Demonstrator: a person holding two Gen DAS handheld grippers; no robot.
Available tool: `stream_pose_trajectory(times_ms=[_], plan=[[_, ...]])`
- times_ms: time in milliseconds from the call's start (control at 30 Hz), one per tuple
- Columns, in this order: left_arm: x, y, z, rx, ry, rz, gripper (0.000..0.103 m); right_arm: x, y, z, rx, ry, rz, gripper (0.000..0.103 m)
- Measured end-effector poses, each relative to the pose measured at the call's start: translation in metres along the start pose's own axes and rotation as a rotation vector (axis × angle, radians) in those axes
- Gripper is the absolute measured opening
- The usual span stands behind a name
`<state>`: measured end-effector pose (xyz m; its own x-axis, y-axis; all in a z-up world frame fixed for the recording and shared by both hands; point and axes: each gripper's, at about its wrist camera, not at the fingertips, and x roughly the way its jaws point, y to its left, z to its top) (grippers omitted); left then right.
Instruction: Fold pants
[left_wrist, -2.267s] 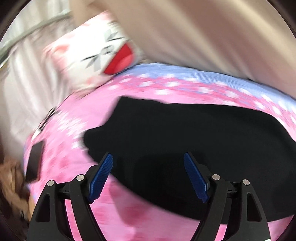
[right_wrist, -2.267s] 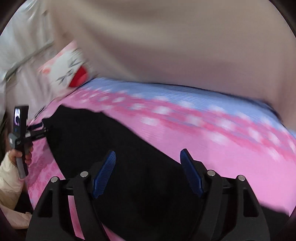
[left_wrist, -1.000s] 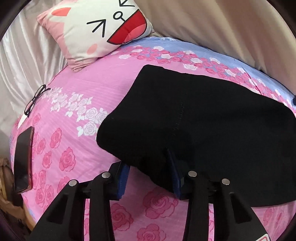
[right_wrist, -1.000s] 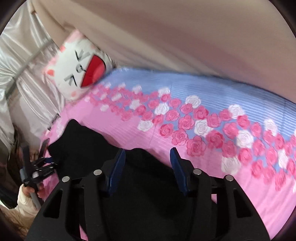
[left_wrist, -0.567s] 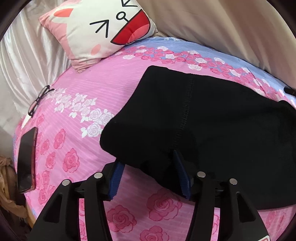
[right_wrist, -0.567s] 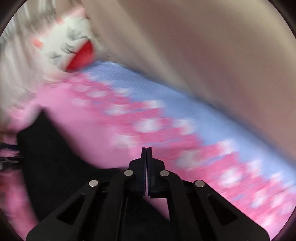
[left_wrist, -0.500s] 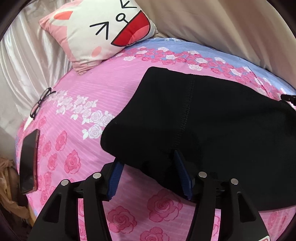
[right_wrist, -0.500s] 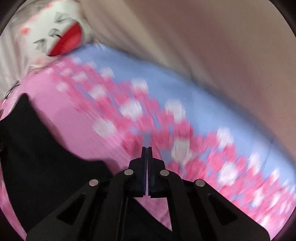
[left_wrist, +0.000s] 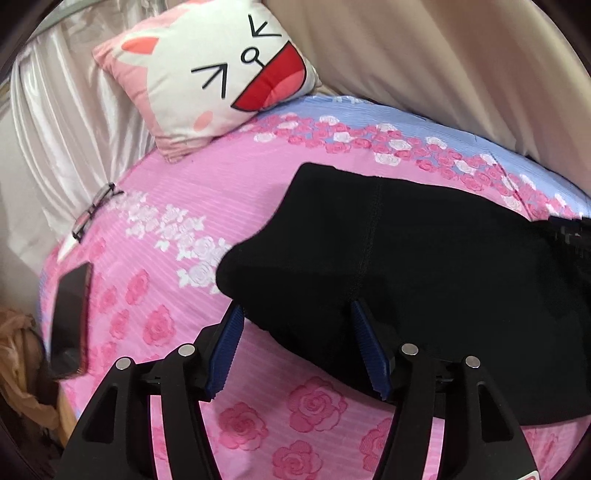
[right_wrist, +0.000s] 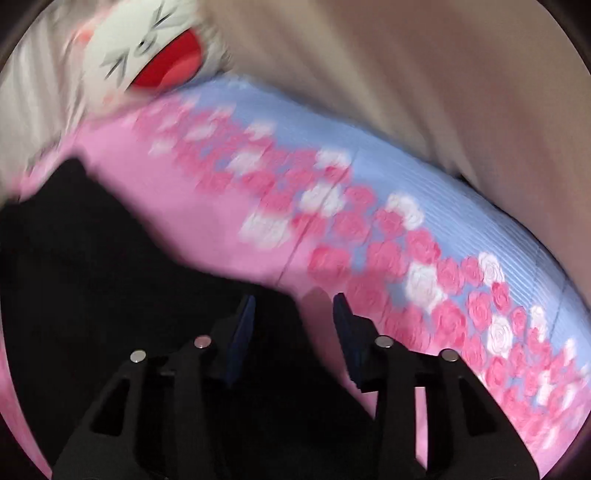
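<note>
Black fabric pants (left_wrist: 424, 258) are lying flat on the pink rose-print bed sheet (left_wrist: 229, 192). L gripper (left_wrist: 295, 343) is standing w/ jaws apart, just been opening, pants edge between them, unclamped. R gripper (right_wrist: 293, 325), blurred, jaws apart too, just been opening over the pants' edge.

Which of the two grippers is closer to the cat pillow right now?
Left, I judge. The left gripper, jaws just opening, sits at the black pants' end nearer the cat pillow. The right gripper, also just opening, is at their far end.
</note>
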<state>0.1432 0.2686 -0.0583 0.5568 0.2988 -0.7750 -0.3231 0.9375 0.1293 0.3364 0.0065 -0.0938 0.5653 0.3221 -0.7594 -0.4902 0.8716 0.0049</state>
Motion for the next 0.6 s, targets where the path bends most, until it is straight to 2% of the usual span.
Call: stream_pose_trajectory(times_ms=[67,100,133,200,233,267,300,333,367,400,467,500,600], plan=[[-0.005,0.001,0.0,0.017,-0.006,0.012,0.06,-0.029,0.002,0.004,0.027,-0.093,0.001,0.043],[-0.009,0.0,0.001,0.026,-0.016,0.018,0.06,-0.048,0.014,0.0,-0.004,-0.134,0.036,0.043],[-0.017,-0.001,0.001,0.037,-0.04,0.053,0.06,-0.057,0.022,-0.007,-0.022,-0.132,0.065,0.043],[-0.031,-0.005,0.004,0.056,-0.103,0.12,0.059,-0.056,0.041,-0.021,-0.062,-0.065,0.155,0.042],[-0.041,-0.01,0.007,0.071,-0.149,0.147,0.06,-0.046,0.051,-0.028,-0.091,-0.019,0.169,0.042],[-0.045,-0.013,0.011,0.074,-0.166,0.147,0.06,-0.026,0.061,-0.034,-0.123,0.028,0.135,0.042],[-0.05,-0.022,0.019,0.081,-0.187,0.116,0.061,-0.014,0.065,-0.032,-0.129,0.049,0.109,0.043],[-0.052,-0.028,0.025,0.085,-0.196,0.087,0.062,-0.007,0.065,-0.03,-0.111,0.021,0.115,0.044],[-0.053,-0.036,0.032,0.09,-0.204,0.054,0.066,-0.005,0.059,-0.024,-0.037,0.022,0.142,0.044],[-0.051,-0.045,0.04,0.099,-0.21,0.021,0.076,-0.007,0.054,-0.02,0.024,0.025,0.161,0.044],[-0.027,-0.063,0.057,0.119,-0.178,0.022,0.079,-0.023,0.053,-0.018,0.075,-0.014,0.228,0.045],[-0.015,-0.067,0.062,0.134,-0.156,0.039,0.079,-0.032,0.058,-0.021,0.046,-0.025,0.232,0.043],[0.042,-0.072,0.073,0.144,-0.043,0.138,0.078,-0.031,0.047,-0.049,-0.013,0.037,0.093,0.043]])
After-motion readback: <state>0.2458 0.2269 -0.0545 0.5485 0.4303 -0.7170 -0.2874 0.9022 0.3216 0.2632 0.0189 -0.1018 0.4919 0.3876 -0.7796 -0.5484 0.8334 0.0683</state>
